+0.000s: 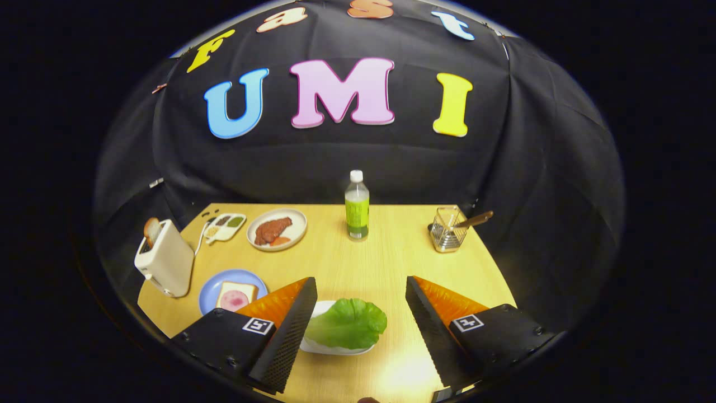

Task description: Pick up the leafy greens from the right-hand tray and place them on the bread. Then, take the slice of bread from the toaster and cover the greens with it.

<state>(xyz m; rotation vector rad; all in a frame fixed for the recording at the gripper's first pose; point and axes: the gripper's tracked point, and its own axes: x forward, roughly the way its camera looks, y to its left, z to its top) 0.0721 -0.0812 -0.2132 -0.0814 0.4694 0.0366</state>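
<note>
My gripper [361, 313] is nearest, its two fingers spread wide with nothing pinched, because the leafy greens [347, 323] lie between them on their small white tray [335, 348], closer to my left finger than my right. I judge the wide gap is there so I can come down around the leaf and close without nudging the tray. Just beyond my left finger sits the blue plate [215, 282] with the bread [236, 295], topped with something pink; that is where the greens must go, a short carry leftward. Beside it stands the toaster [165, 260], a slice of bread [151, 230] poking out of its slot, ready for the later step. Farther back are a divided sauce dish [226, 225], a plate of meat [277, 229], a bottle [357, 207] and a wire utensil holder [447, 230].
</note>
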